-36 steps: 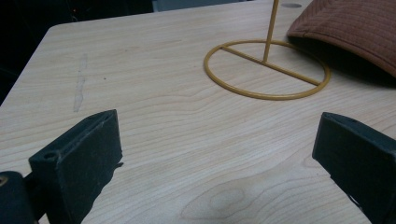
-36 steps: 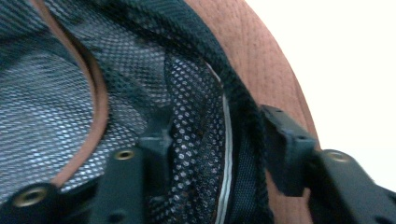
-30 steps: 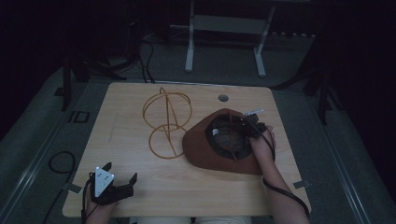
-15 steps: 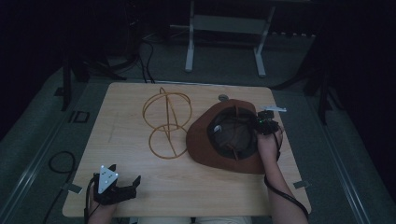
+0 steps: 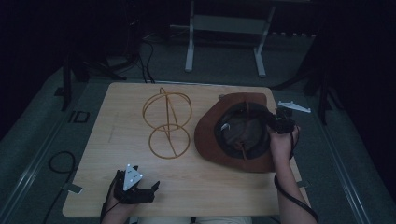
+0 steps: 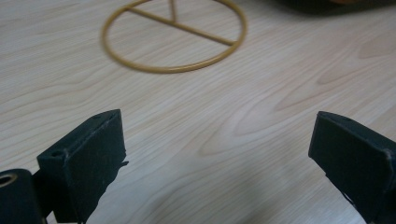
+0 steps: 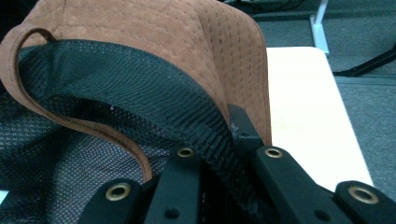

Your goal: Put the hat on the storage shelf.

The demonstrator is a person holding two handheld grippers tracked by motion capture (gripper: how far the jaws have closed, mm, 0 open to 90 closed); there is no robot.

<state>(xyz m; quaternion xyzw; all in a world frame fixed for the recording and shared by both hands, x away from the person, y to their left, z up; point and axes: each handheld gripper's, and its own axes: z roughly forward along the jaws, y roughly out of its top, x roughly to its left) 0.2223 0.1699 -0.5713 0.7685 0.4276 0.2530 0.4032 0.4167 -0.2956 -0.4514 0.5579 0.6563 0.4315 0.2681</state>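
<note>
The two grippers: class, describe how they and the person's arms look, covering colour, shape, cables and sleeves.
Both grippers are black. The left gripper has blocky black jaws and a grey three-cornered plate on top; the right gripper has brass-coloured rivets and a similar plate. A black cable trails along the right forearm. No sleeves show.

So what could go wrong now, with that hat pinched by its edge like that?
The right gripper grips the brown hat only by its inner black band, so the soft band could slip free and the hat could flop back onto the table. The wire stand sits close beside the hat; a swinging brim might knock it over. The left gripper, open, rests too far off to steady either.
</note>
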